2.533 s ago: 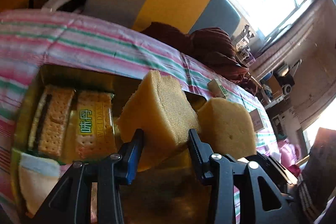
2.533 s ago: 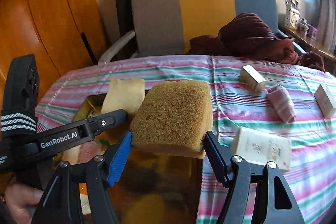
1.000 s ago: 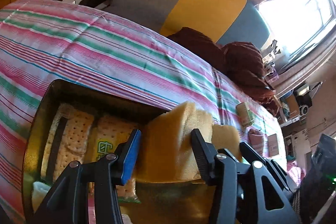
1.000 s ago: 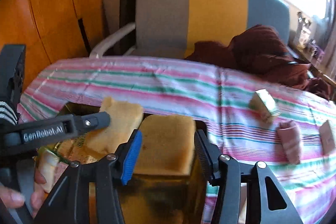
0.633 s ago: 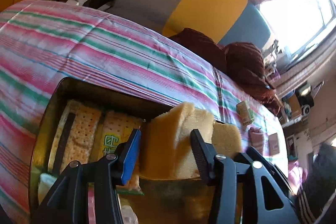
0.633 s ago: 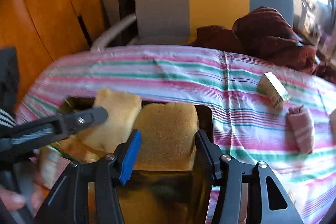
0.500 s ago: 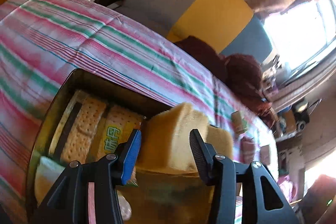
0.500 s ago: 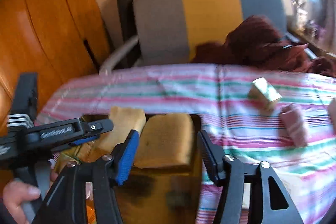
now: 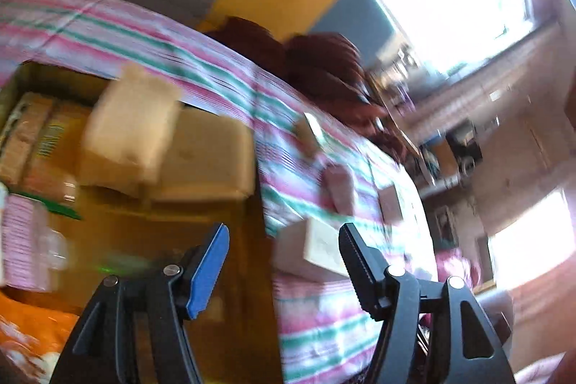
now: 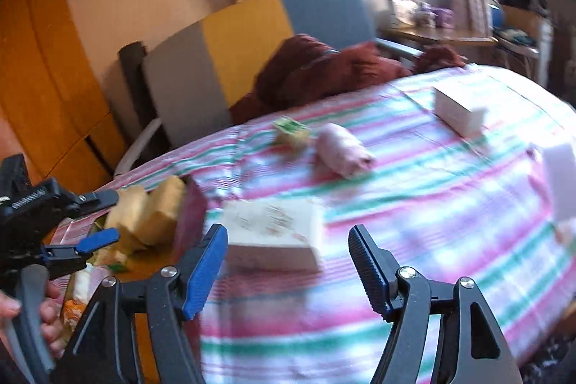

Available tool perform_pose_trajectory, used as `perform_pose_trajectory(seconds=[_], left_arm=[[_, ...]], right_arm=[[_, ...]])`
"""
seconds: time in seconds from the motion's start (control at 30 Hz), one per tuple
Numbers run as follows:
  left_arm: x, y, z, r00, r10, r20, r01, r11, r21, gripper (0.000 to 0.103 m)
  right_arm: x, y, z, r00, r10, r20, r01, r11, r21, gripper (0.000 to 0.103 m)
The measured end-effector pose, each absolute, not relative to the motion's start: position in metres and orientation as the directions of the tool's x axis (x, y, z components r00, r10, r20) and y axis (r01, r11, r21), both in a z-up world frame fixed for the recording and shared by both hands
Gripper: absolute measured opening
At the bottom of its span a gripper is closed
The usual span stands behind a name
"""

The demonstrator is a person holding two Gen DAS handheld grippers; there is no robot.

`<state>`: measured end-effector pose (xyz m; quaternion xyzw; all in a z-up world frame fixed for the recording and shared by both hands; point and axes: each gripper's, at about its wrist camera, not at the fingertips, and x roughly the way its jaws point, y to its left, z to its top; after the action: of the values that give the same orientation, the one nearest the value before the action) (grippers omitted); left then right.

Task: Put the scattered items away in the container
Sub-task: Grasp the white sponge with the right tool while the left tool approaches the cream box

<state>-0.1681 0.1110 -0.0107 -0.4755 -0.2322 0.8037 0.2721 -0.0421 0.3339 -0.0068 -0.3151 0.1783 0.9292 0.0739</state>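
Both sponges [image 9: 169, 146] down in the tin [image 9: 230, 279], side by side at its far end, leaning against each other.

Left gripper [image 9: 280, 261] empty, jaws just opened wide, nothing between the pads; the tin's right wall below them.

Right gripper [image 10: 288, 258] empty too, jaws just been opening, about half spread, nothing gripped.

Next likely pick, as a guess: flat white box [image 10: 273, 236] on the striped cloth [image 10: 450, 204], just beside the tin's right wall. Lies directly ahead of the right jaws, slightly left of their centreline. Flat on its broad face, long axis running roughly across the view, so the jaw gap spans its length, not its width. Wrist roll probably needed to straddle the short side.

Right gripper nearer; left gripper [image 10: 86, 218] seen hanging over the tin.

Farther out on the cloth, well apart: small green packet [image 10: 291, 130], pink roll [image 10: 342, 150] with its long axis slanting down to the right, another white box [image 10: 457, 112].

Heavy blur; finer detail not readable.
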Motion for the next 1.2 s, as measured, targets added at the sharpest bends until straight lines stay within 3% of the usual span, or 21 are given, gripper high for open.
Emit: perform_pose_trajectory(seconds=[0.17, 0.27, 0.43, 0.73, 0.8, 0.9, 1.2], left_arm=[[-0.151, 0.169, 0.000, -0.349, 0.662, -0.663, -0.390, -0.746, -0.540, 0.065], [-0.147, 0.204, 0.002, -0.353, 0.616, -0.704, -0.497, -0.761, -0.416, 0.065], [-0.148, 0.241, -0.006, -0.374, 0.572, -0.730, -0.572, -0.762, -0.304, 0.064], [-0.160, 0.261, -0.028, -0.361, 0.524, -0.772, -0.555, -0.785, -0.273, 0.064], [-0.159, 0.263, -0.028, -0.368, 0.520, -0.771, -0.560, -0.786, -0.263, 0.064], [-0.159, 0.264, -0.028, -0.372, 0.519, -0.770, -0.561, -0.786, -0.258, 0.064], [-0.154, 0.264, -0.025, -0.377, 0.533, -0.758, -0.566, -0.780, -0.267, 0.064]], right_arm=[[-0.013, 0.364, -0.022, -0.777, 0.075, -0.625, -0.319, -0.903, 0.287, 0.072], [0.000, 0.384, -0.027, -0.766, 0.131, -0.629, -0.372, -0.888, 0.269, 0.073], [0.023, 0.430, -0.027, -0.745, 0.255, -0.617, -0.495, -0.831, 0.254, 0.077], [0.051, 0.489, -0.027, -0.692, 0.374, -0.618, -0.625, -0.739, 0.252, 0.080], [0.054, 0.500, -0.020, -0.675, 0.423, -0.605, -0.654, -0.722, 0.225, 0.081], [0.053, 0.524, -0.011, -0.637, 0.500, -0.587, -0.706, -0.684, 0.184, 0.091], [0.020, 0.572, -0.009, -0.513, 0.567, -0.645, -0.755, -0.656, 0.025, 0.090]])
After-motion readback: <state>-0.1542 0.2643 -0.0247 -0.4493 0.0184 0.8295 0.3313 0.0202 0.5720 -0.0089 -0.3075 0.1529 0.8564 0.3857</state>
